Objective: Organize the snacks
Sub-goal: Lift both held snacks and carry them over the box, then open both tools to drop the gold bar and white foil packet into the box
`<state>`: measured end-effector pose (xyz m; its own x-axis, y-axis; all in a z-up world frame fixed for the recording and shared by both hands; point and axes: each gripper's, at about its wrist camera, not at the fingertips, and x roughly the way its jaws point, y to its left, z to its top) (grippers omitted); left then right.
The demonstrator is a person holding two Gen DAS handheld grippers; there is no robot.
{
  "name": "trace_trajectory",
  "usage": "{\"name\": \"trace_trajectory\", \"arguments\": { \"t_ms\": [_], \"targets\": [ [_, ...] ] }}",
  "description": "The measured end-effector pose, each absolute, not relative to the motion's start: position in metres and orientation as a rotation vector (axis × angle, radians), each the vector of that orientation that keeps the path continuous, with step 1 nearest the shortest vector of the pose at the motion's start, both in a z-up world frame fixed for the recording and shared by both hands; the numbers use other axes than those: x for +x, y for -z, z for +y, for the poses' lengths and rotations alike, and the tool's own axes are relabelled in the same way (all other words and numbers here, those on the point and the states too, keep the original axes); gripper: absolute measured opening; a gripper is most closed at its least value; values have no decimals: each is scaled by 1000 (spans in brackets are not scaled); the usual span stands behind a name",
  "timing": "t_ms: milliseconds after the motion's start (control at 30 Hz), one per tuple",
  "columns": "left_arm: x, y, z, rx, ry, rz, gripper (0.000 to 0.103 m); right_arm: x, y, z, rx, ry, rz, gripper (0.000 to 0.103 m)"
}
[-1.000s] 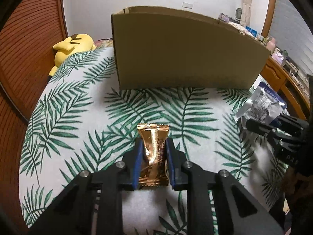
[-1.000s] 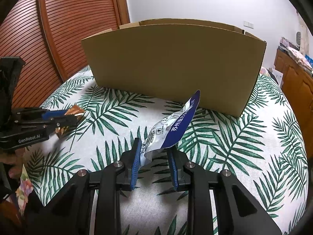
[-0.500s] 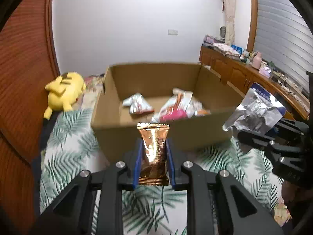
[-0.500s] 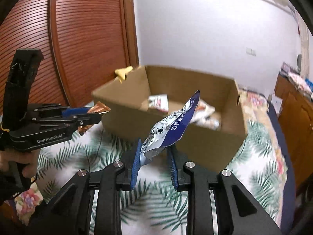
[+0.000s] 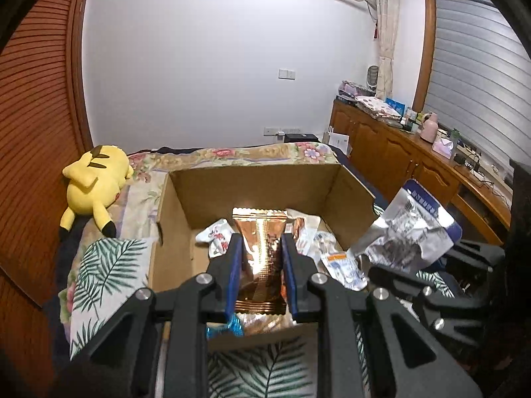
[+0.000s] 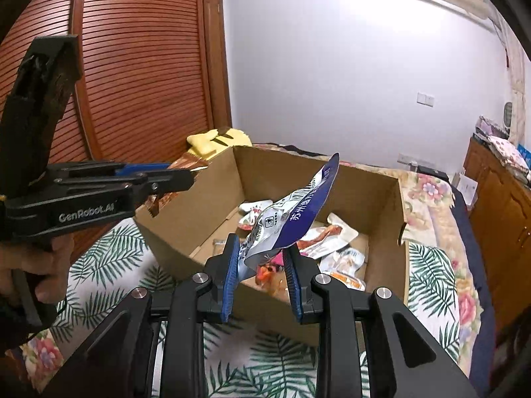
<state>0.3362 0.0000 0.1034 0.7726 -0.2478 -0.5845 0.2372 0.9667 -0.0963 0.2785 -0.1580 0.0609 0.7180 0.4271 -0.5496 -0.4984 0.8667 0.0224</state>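
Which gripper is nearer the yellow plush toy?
Left. The left gripper holds its packet on the box's plush toy side; the right gripper is on the far side.

Home bedroom: floral-quilted bed (image 5: 232, 154), yellow plush toy (image 5: 94, 182), wooden sideboard (image 5: 391, 152).

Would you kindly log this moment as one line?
left gripper: gold packet | right gripper: blue-silver pouch | both above: cardboard box

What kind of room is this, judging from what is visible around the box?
Most likely a bedroom in a home. The box sits on a bed with leaf-print and floral covers, a yellow plush toy lies beside it, and wooden cabinets cluttered with household items line the wall.
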Motion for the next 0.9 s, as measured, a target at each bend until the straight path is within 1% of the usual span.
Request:
{"name": "trace_trajectory", "arguments": {
  "t_ms": [167, 433, 700, 900],
  "targets": [
    [362, -97, -11, -15, 286, 676, 21, 298, -56, -154, -153, -495, 599, 25],
    [380, -76, -25, 21, 280, 731, 21, 318, -46, -151, -183, -476, 640, 25],
    [382, -55, -34, 58, 273, 788, 22, 330, -26, -155, -166, -462, 705, 25],
    [382, -49, -32, 62, 264, 801, 22, 336, -20, -156, -159, -457, 728, 25]
  ]
}}
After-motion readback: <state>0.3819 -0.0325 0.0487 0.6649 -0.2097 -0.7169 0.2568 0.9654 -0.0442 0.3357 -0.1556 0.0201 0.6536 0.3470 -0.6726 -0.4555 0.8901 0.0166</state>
